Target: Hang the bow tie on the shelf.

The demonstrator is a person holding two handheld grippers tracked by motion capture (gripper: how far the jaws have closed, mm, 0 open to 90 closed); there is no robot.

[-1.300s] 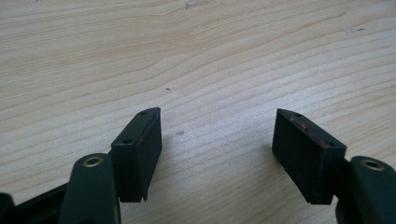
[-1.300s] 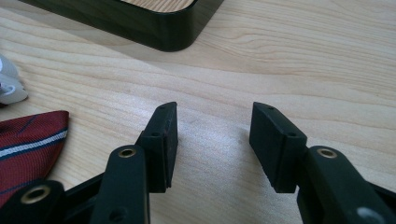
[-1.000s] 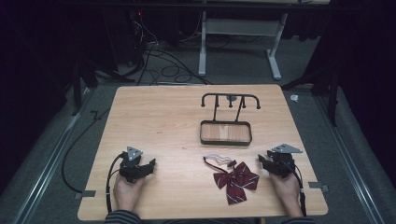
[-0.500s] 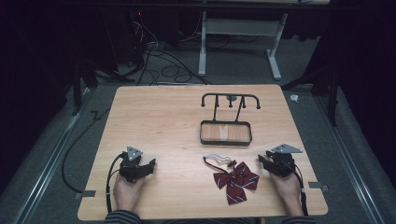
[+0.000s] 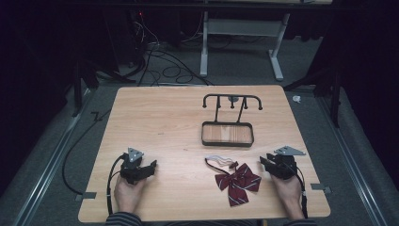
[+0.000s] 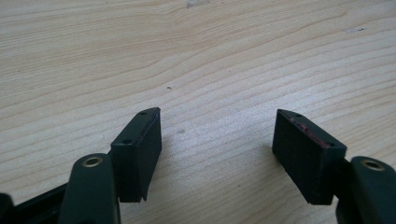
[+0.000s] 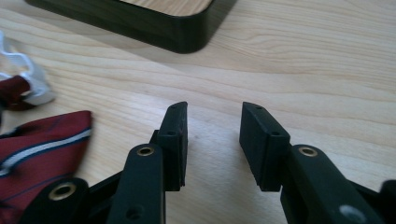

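A dark red striped bow tie (image 5: 237,181) with a white elastic strap (image 5: 217,161) lies flat on the wooden table, near its front edge. To its right, my right gripper (image 5: 263,161) rests on the table in a hand. Its jaws have just been closing, with bare wood between them (image 7: 214,135). They stay apart, and the bow tie (image 7: 42,144) lies beside the left jaw without touching it. At the front left, my left gripper (image 5: 151,167) rests in the other hand, its jaws wide apart over bare wood (image 6: 217,140).
A black hanger stand with a wood-floored tray base (image 5: 227,142) and a hooked top bar (image 5: 232,97) stands behind the bow tie; its corner (image 7: 182,37) lies just ahead of the right jaws. Cables (image 5: 110,186) trail from the left gripper. Table edge (image 5: 202,217) runs close to both hands.
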